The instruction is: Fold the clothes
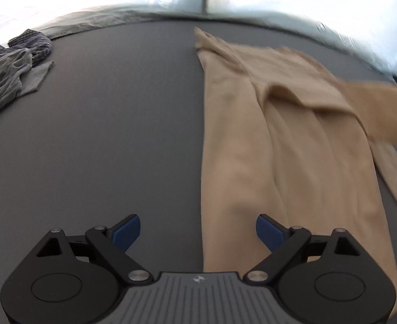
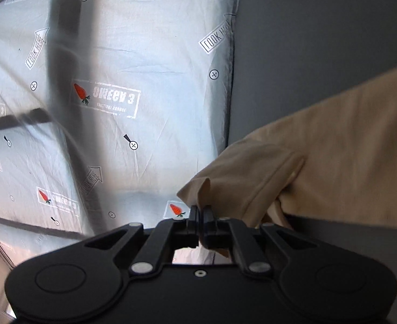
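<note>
1. Beige garment is lying on the dark grey table, filling the left wrist view from twelve to five o'clock.
2. Right gripper is pinching a garment corner, jaws clamped on the cloth.
3. Left gripper is hovering wide open, holding nothing.
4. Keeping the lifted edge taut should help the fold land square.

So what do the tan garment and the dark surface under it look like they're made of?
Tan garment: soft, thin knit by the look, matte, draping in loose folds; the fibre can't be told. Dark surface: smooth, matte grey, possibly a fabric or vinyl cover; no weave shows.
</note>
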### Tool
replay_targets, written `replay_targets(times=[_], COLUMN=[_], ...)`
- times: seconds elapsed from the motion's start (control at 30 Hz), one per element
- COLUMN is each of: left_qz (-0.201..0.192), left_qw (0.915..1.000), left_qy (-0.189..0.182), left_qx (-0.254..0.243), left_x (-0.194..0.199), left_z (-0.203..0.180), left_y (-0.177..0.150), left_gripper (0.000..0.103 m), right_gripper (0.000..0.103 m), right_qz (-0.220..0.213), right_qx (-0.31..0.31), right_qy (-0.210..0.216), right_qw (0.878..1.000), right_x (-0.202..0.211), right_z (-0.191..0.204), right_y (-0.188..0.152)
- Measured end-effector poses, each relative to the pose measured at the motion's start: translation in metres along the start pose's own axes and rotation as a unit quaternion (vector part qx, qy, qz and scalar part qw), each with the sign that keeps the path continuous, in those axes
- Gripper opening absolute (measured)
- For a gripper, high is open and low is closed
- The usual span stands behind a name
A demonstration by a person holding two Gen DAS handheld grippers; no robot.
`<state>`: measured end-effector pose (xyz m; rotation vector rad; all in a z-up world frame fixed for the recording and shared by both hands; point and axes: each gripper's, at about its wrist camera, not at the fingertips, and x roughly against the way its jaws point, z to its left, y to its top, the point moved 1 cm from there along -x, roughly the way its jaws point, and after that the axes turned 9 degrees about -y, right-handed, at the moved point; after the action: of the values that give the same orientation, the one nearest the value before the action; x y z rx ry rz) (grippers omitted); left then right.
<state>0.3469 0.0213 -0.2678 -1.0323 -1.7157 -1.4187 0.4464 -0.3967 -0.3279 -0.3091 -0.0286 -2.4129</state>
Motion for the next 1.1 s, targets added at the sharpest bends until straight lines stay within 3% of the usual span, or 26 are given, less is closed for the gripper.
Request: replay_targets(times=[0.2, 0.33, 0.47, 0.87, 1.1], left_qz=[0.036, 0.05, 0.044, 0.038, 0.04], left_qw=[0.9981, 0.9986, 0.9982, 0.9985, 0.9985], left_qy=[0.005, -0.007, -0.005, -0.009, -0.009], left_qx=[-0.05, -0.018, -0.04, -0.037, -0.036], left_x=[0.006, 0.0, -0.001, -0.006, -0.006], left_z=[-0.004, 0.007, 0.006, 0.008, 0.007], left_y=[-0.036, -0.05, -0.053, -0.056, -0.055], left_gripper=[0.093, 0.099, 0.103, 0.103, 0.103], right_gripper=[0.003, 0.003, 0.003, 0.003, 0.003], right_qz=[0.027, 0.049, 0.077, 0.128, 0.156], right_qx=[-0.039, -0.055, -0.051, -0.076, -0.068], right_qy=[0.004, 0.006, -0.006, -0.013, -0.039], right_qw=[0.999, 0.997, 0.996, 0.989, 0.985], right_x=[0.016, 0.023, 0.022, 0.024, 0.032], right_z=[-0.019, -0.03, -0.034, -0.056, -0.063], right_y=[-0.054, -0.092, -0.122, -0.172, -0.198])
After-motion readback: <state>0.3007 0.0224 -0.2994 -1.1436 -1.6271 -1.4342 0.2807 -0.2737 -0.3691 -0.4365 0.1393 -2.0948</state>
